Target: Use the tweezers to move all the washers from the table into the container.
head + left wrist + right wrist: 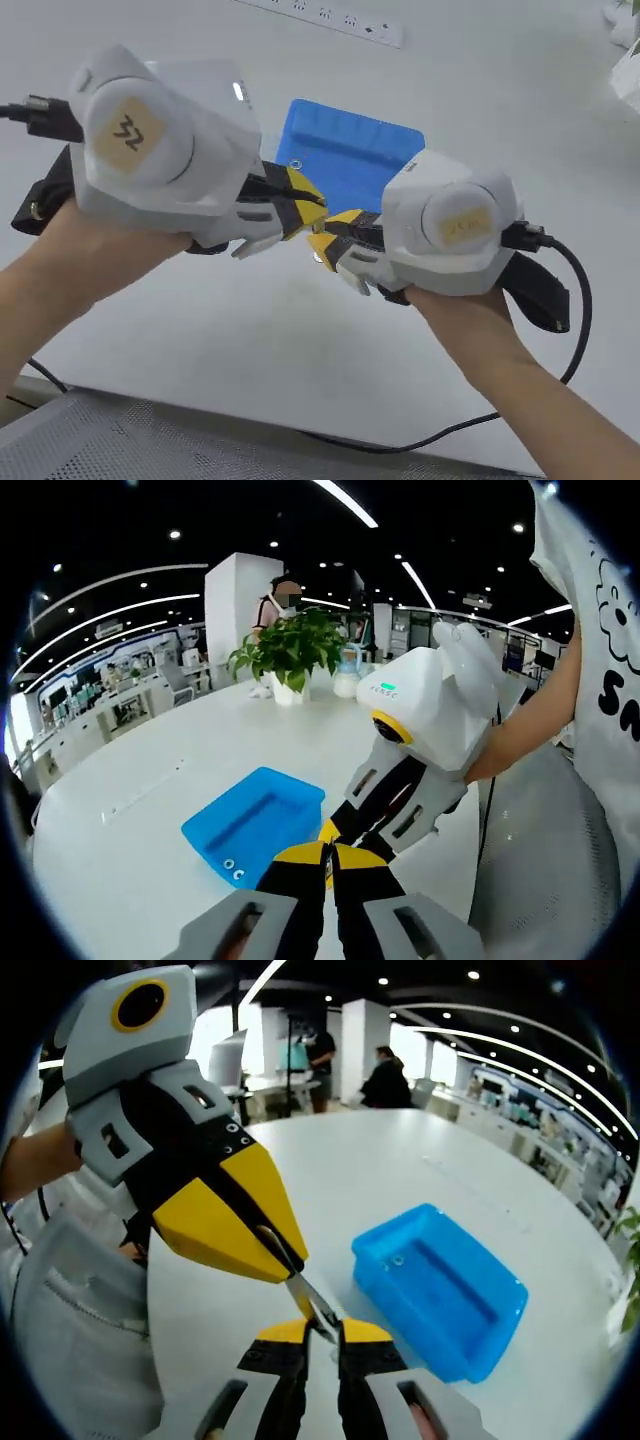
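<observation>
Both tips sat close together beside the container: my left gripper clamped the tweezers; my right gripper, I couldn't tell.

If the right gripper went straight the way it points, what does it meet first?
Most likely the tweezers held by the left gripper, at the tips of the right gripper; the blue container sits off that line.

White housings; yellow-tipped black tongs; black cables.
</observation>
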A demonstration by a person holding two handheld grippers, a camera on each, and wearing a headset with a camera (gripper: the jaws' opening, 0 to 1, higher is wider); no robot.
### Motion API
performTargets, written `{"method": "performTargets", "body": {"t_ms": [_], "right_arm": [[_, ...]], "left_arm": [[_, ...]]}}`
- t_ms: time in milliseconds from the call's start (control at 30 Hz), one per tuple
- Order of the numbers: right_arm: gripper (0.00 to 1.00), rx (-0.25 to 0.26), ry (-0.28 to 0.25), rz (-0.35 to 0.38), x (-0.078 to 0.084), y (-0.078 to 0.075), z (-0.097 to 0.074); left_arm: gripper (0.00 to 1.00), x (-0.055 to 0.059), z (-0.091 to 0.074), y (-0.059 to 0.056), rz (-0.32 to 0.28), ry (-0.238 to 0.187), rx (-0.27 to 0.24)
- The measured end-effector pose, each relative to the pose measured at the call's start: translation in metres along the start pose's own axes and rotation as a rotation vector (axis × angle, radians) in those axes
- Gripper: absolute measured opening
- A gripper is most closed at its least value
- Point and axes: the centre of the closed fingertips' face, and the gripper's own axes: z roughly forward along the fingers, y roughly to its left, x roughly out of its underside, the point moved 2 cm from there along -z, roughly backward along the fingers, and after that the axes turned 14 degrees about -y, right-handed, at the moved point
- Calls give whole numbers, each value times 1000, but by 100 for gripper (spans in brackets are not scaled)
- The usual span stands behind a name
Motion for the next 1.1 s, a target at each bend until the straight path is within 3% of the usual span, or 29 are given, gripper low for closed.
{"method": "performTargets", "body": {"t_ms": [100,533,667,900,1100], "right_arm": [[7,7,6,-5,4,-2,3],[6,13,35,12,18,-3,8],[6,21,37,4,18,-4,8],[7,12,36,24,20,-5,9],[9,-32,57,-47,21,-6,13]], "left_arm": [[0,3,2,1,-19,-12,-17],[0,15,8,1,-22,21,-19],[0,17,9,2,-23,14,-47],[0,18,10,1,-10,27,-50],[0,18,11,2,9,48,-37]]}}
